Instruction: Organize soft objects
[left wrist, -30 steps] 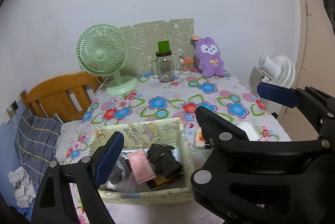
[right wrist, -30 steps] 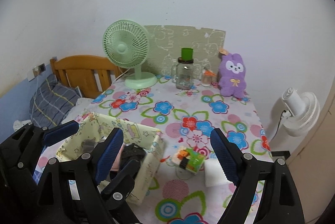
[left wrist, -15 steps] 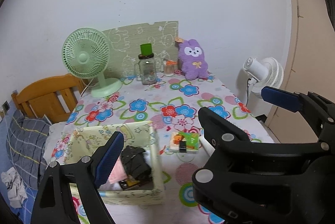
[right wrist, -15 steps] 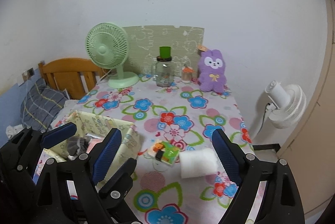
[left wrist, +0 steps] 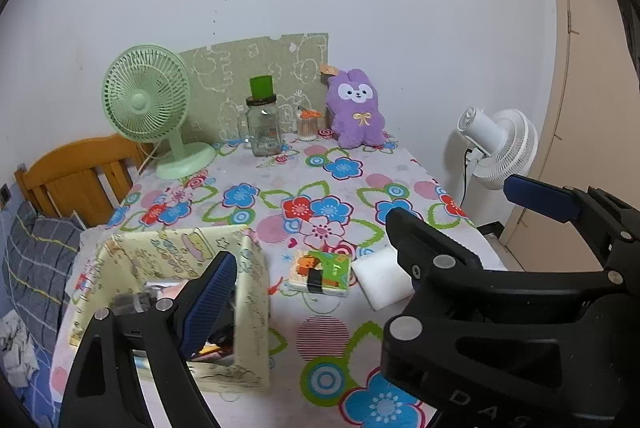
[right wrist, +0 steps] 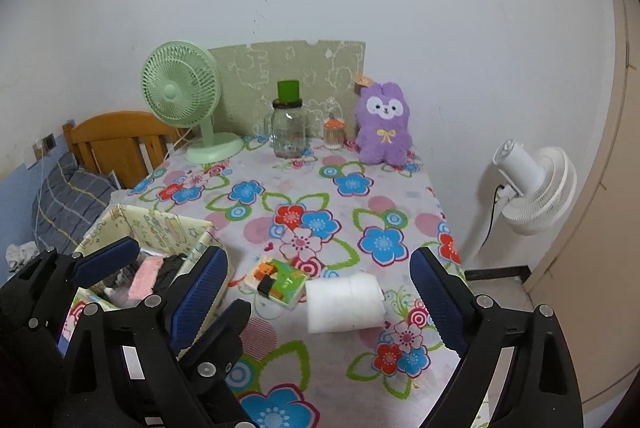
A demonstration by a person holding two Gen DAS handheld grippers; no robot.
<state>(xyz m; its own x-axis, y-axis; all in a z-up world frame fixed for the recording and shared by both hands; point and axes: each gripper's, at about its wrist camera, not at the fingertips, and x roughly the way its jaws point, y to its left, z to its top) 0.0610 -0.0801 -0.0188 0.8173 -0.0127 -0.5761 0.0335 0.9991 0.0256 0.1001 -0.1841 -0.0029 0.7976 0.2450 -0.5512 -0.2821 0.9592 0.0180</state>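
Your right tongs (right wrist: 316,302) are empty, jaws spreading wider over the flowered worktop (right wrist: 328,188); the white foam block (right wrist: 344,302) lies on the cloth between and just ahead of their pads, untouched. Beside it, toward the left pad, sits a small green-and-orange packet (right wrist: 280,280). Your left tongs (left wrist: 372,252) are released, holding nothing; the fabric box (left wrist: 248,292) with pink and dark soft items lies under their left finger. Purple plush rabbit (right wrist: 384,130) stands far ahead by the wall.
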